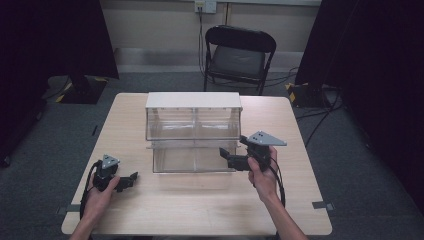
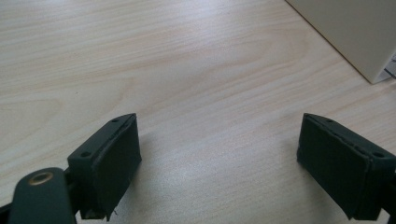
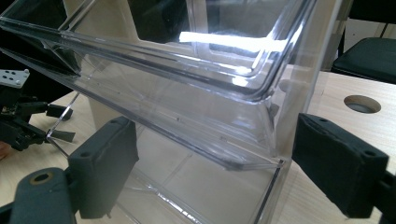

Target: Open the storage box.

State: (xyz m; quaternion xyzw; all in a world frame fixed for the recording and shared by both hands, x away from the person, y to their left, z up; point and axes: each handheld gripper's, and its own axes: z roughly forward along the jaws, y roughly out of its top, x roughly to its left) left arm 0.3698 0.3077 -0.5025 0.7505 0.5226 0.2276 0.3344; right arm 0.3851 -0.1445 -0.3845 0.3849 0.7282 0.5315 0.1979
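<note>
**Two tools released, clear bin at mid-worktop**

Resting low on the worktop's near left part: left tool (image 1: 131, 179), held in the left hand (image 1: 100, 192), jaws spread wide and gripping nothing. Looking along its jaws, from the left gripper view (image 2: 219, 158): bare pale wood of the worktop (image 2: 187, 70) between them, and a cream corner of the bin's side panel (image 2: 355, 32) sitting at upper right, well ahead.

Hovering at the right front corner of the clear plastic bin (image 1: 192, 137): right tool (image 1: 226, 156), held in the right hand (image 1: 262, 175), grey three-cornered plate (image 1: 266, 138) on top, jaws pointing leftward at the bin. Standing apart in the right gripper view (image 3: 212, 163), jaws released, straddling the bin's transparent front corner (image 3: 275, 163) without visibly pressing on it; touching or not, cannot tell.

Sitting at the middle of the worktop (image 1: 200, 210): the bin, two stacked clear tiers under a white top (image 1: 193, 99), openings facing the person.

Standing beyond the far edge, on grey floor: black folding chair (image 1: 237, 55). Showing at right in the right gripper view: round hole in the worktop (image 3: 362, 103).
</note>
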